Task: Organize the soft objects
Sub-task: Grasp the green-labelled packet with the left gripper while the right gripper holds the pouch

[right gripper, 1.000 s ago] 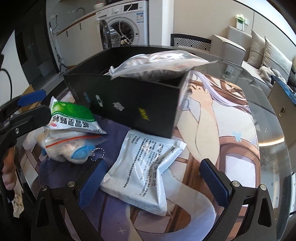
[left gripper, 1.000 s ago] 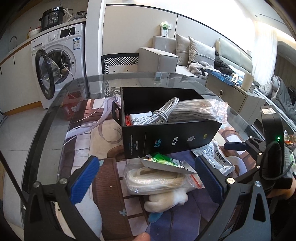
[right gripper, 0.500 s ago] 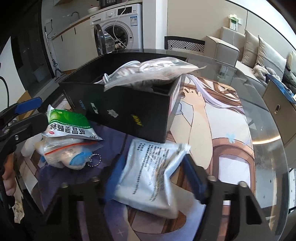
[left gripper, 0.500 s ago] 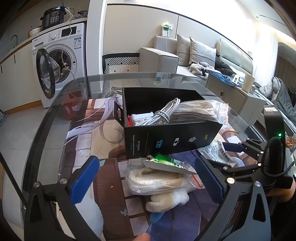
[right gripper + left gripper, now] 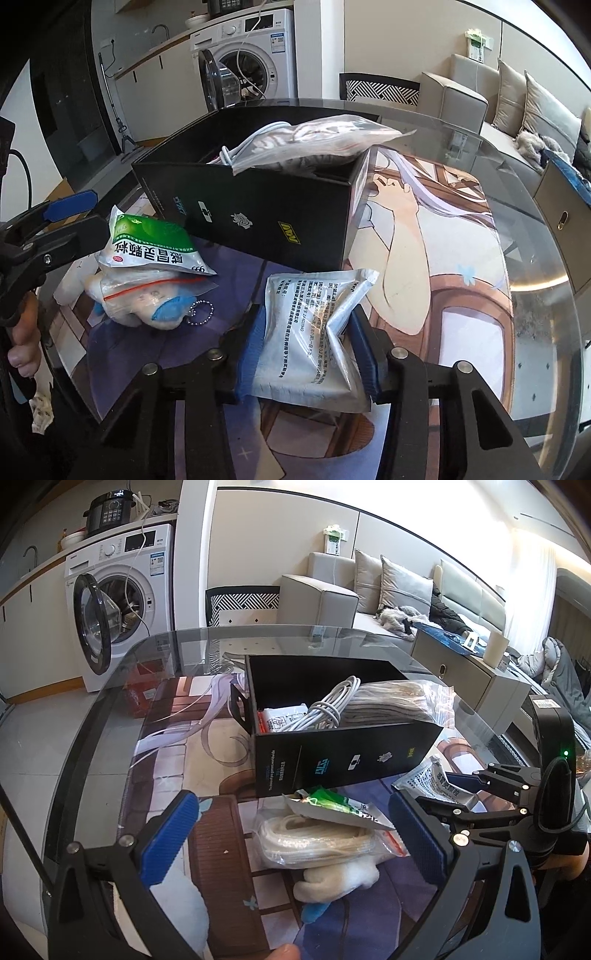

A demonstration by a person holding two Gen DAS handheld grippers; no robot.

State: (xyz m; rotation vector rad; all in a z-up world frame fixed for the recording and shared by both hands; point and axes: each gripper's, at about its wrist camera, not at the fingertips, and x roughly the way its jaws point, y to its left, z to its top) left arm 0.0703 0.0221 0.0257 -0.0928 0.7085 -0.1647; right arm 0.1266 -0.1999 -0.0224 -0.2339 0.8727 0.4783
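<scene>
A black box (image 5: 343,753) (image 5: 258,206) stands on the glass table and holds a white cable (image 5: 328,705) and a bagged grey cloth (image 5: 391,701) (image 5: 317,140). My right gripper (image 5: 308,343) is shut on a white printed pouch (image 5: 314,328) (image 5: 439,782) in front of the box. My left gripper (image 5: 291,834) is open above a pile: a green-and-white sachet (image 5: 336,805) (image 5: 151,243), a bagged cream cloth (image 5: 314,842) and a white plush toy (image 5: 332,878) (image 5: 147,310).
The printed table mat (image 5: 443,258) covers the glass table (image 5: 110,716). A washing machine (image 5: 118,598) with its door open stands behind on the left. A sofa (image 5: 369,590) and a low cabinet (image 5: 465,672) stand behind on the right.
My right gripper has shut on the white pouch, which now crumples between its pads. My left gripper has stayed open over the pile.
</scene>
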